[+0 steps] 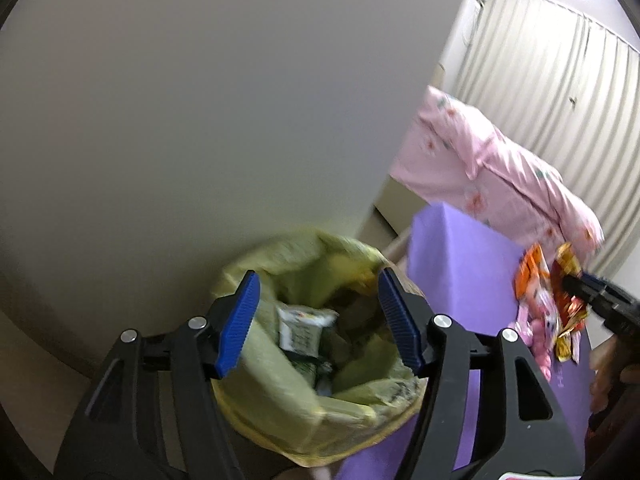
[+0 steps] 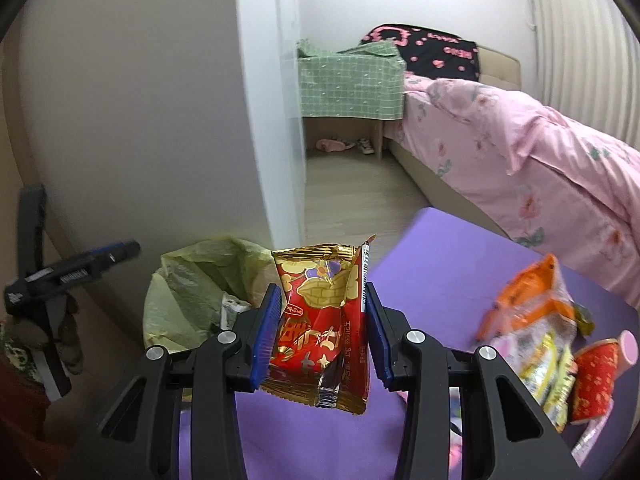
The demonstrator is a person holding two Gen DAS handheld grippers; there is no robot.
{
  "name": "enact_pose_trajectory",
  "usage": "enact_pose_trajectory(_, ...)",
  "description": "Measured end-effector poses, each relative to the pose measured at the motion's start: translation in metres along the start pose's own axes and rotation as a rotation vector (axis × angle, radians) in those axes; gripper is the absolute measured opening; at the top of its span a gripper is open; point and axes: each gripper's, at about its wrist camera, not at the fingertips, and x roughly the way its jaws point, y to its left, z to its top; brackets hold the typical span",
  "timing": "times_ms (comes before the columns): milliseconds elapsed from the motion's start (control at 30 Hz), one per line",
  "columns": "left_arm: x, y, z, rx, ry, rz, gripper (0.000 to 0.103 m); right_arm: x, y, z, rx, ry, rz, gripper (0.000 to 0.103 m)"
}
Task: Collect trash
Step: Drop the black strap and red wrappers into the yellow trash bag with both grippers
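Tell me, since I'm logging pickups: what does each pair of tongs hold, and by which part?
Right tongs pinch the red-and-gold snack wrapper by its lower side edges. Left tongs hold nothing, open above the yellow trash bag.

The left gripper [image 1: 318, 320] hangs over a yellow bin bag [image 1: 280, 384], blue fingers [image 1: 238, 326] spread with nothing between them; wrappers [image 1: 300, 330] lie in the bag. At right, the right gripper [image 1: 568, 284] holds a red packet [image 1: 570, 312] above the purple worktop [image 1: 464, 264].
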Motion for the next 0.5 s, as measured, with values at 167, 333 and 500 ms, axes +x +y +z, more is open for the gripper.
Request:
enact_pose_trajectory(167, -0.024, 0.029, 0.007, -0.049, -0.068, 0.061, 0.059, 0.034, 0.04, 0.01, -0.072, 0.024, 0.081, 0.039)
enact_pose_trajectory(333, -0.036, 0.05, 0.005, -0.091, -0.087, 0.081, 0.059, 0.071, 0.083, 0.016, -0.144, 0.061, 0.161, 0.039)
enact_pose_trajectory(500, -0.037, 0.062, 0.002, -0.107, -0.089, 0.088, 0.059, 0.096, 0.112, 0.017, -0.193, 0.095, 0.196, 0.039)
